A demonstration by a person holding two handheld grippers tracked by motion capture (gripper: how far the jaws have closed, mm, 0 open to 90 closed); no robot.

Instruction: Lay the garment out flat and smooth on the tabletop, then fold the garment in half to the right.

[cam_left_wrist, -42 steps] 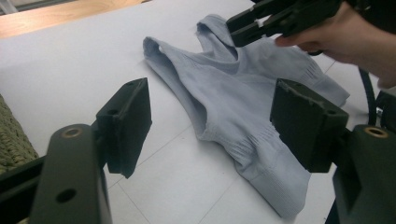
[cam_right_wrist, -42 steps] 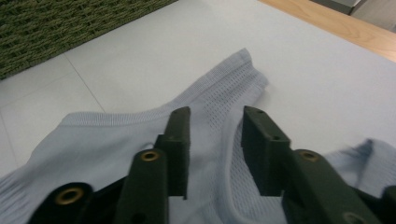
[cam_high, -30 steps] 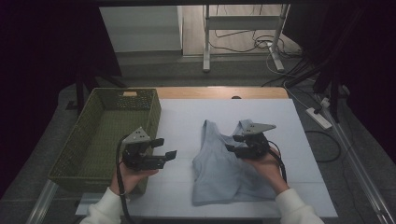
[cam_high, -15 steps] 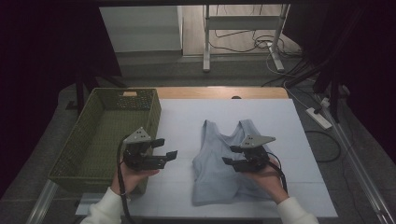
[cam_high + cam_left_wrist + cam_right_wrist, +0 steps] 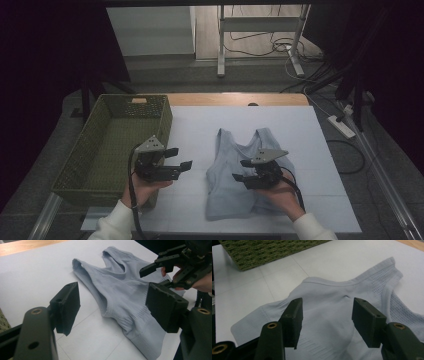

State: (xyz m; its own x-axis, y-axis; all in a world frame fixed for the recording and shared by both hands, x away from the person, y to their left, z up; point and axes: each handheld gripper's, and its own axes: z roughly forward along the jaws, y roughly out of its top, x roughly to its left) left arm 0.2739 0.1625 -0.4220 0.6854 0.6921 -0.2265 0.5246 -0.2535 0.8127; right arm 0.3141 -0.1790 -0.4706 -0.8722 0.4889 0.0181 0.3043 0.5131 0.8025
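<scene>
Now the pale grey top (image 5: 245, 172) lies flat on the white table (image 5: 200, 130), straps pointing away from the person, and the right gripper (image 5: 241, 170) hovers over its middle, jaws apart and just opened wider, nothing pinched between them. The left gripper (image 5: 180, 158) hangs over bare table between the green basket (image 5: 100, 145) and the top, jaws apart and empty, aimed toward the cloth

We wear white sleeves (image 5: 116, 223) at both wrists. Our left gripper (image 5: 181, 159) and right gripper (image 5: 238, 170) are black, each topped by a grey three-cornered plate, brass-coloured screws at the jaw pivots, trailing black cables.
</scene>
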